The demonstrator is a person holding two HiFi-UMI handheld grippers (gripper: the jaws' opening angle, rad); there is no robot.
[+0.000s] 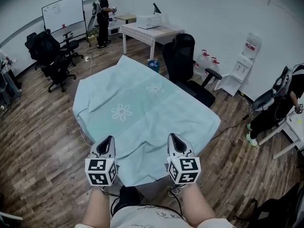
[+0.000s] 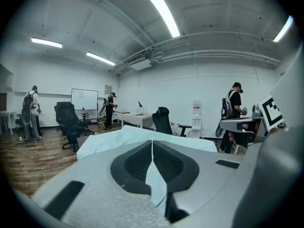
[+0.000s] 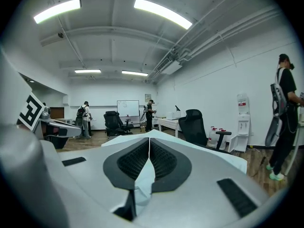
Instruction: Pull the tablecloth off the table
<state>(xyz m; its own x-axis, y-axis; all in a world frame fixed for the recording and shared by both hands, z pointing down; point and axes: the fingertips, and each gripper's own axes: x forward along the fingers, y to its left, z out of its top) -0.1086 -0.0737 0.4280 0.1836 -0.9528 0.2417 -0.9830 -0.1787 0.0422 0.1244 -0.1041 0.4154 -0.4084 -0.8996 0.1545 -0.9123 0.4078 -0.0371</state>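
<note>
A pale blue tablecloth [image 1: 137, 108] with white flower prints covers the whole table in the head view. My left gripper [image 1: 109, 140] is shut on the cloth's near edge at the left, my right gripper [image 1: 174, 137] shut on the same edge at the right. In the left gripper view the tablecloth [image 2: 156, 186] is pinched between the closed black pads [image 2: 135, 163]. The right gripper view shows a fold of tablecloth [image 3: 142, 177] caught between the pads [image 3: 161, 161] in the same way. The near edge hangs down in front of me.
A black office chair [image 1: 187, 63] stands against the table's far right side. Further chairs [image 1: 50, 53], a whiteboard [image 1: 63, 12] and a second table [image 1: 151, 31] with a white box stand at the back. People stand at the back wall and at the right. Wooden floor surrounds the table.
</note>
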